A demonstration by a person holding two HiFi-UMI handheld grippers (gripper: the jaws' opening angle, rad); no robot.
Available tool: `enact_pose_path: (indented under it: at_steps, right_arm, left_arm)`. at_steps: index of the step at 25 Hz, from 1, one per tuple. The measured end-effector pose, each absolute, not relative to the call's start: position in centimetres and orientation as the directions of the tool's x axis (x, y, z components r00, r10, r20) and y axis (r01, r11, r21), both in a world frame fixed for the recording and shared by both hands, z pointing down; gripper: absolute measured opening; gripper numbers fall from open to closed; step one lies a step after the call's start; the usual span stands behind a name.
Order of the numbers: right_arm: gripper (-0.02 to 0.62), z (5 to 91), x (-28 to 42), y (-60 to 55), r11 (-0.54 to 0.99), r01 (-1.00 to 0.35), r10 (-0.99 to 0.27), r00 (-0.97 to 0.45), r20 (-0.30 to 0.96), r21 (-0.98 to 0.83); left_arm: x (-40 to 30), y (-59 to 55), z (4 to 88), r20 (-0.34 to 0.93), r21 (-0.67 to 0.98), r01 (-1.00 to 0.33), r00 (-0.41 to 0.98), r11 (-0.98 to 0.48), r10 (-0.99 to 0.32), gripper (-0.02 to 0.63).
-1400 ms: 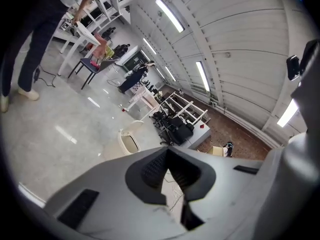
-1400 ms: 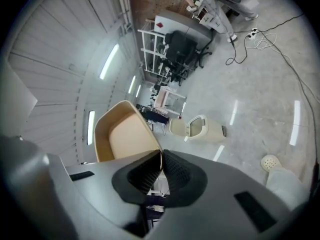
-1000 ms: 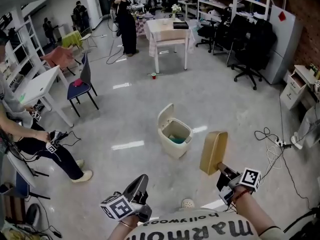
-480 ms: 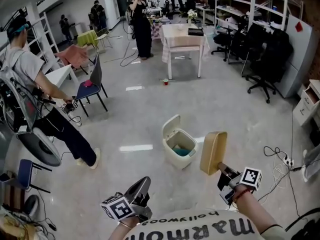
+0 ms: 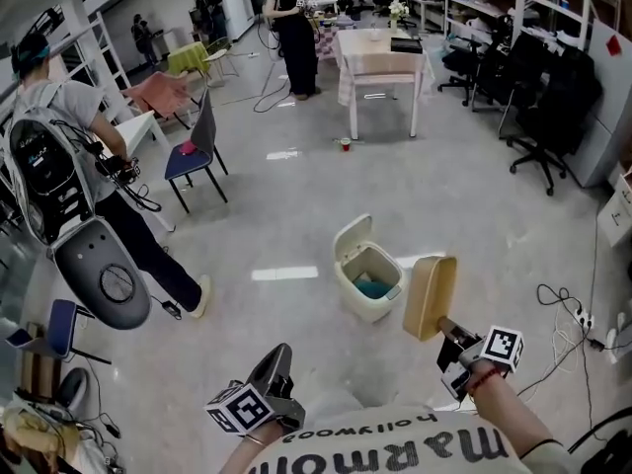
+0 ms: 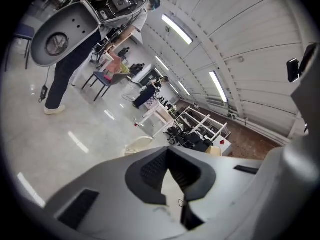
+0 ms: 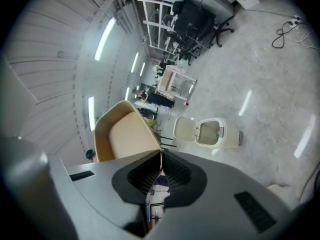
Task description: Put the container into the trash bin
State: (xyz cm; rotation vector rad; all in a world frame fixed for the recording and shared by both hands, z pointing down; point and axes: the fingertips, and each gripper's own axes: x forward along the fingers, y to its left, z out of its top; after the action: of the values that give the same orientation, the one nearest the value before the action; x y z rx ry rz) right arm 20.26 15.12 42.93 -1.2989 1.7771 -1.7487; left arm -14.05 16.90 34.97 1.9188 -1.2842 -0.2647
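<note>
Right tongs (image 5: 442, 324) are clamped on the thin wall of the beige container (image 5: 427, 297), with the pads squeezed tight on its edge. The container sticks up off the jaw tips with its long axis pretty much vertical and its open side turned toward those tongs' own camera. It's held up in the air. The trash bin (image 5: 367, 282) sits on the floor just ahead and a bit left of it, lid flipped up, something teal inside. Left tongs (image 5: 279, 354) sit low, well left of the right ones, jaws closed and empty. The only readable writing is on the holder's shirt (image 5: 395, 450). It's upside down and looks like "marmon" and "hollywood".
</note>
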Motion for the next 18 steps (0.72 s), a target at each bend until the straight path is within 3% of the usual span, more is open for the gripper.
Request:
enact_pose_path:
  at_steps: [9, 18]
  right_arm:
    - [0.018, 45.6, 17.2, 12.1, -0.202, -0.346, -0.748, -0.549, 0.372, -0.916]
    - [0.018, 45.8, 16.0, 7.1, -0.303, -0.336, -0.79, -0.435, 0.432, -0.892]
  left_arm:
    - [-15.3, 14.2, 36.4, 0.274, 0.723, -0.676, 0.471, -0.143, -0.839, -0.008]
    - [-16.0, 3.5, 36.0, 0.299, 0.711, -0.664, 0.584, -0.232, -0.755, -0.008]
